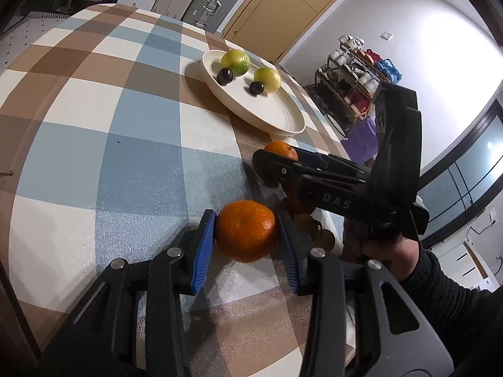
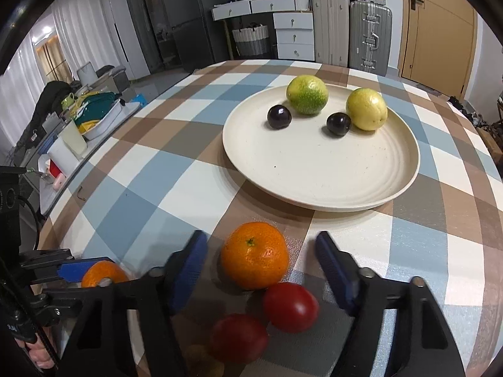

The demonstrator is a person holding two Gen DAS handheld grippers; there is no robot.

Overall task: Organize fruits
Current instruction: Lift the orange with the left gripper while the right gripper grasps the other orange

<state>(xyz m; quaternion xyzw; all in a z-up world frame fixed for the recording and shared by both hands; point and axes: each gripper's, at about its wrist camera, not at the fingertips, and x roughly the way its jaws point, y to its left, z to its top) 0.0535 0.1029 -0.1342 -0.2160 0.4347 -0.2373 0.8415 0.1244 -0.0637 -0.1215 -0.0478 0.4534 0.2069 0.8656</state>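
My left gripper (image 1: 246, 235) is shut on an orange tangerine (image 1: 245, 234), its blue pads touching both sides just above the checked tablecloth; this fruit also shows in the right wrist view (image 2: 102, 275). My right gripper (image 2: 261, 251) is open around a second tangerine (image 2: 254, 255) that rests on the cloth, pads apart from it; it shows in the left wrist view (image 1: 280, 150) too. Two red tomatoes (image 2: 290, 306) lie between the right fingers, nearer the camera. A cream plate (image 2: 320, 176) holds two green-yellow citrus fruits (image 2: 307, 94) and two dark plums (image 2: 279, 117).
The round table's far edge drops toward suitcases (image 2: 369, 36) and white drawers (image 2: 294, 36). A side counter with tubs (image 2: 67, 144) stands left of the table. A shoe rack (image 1: 352, 84) stands beyond the table's right edge. Small brownish fruits (image 1: 314, 227) lie near the tomatoes.
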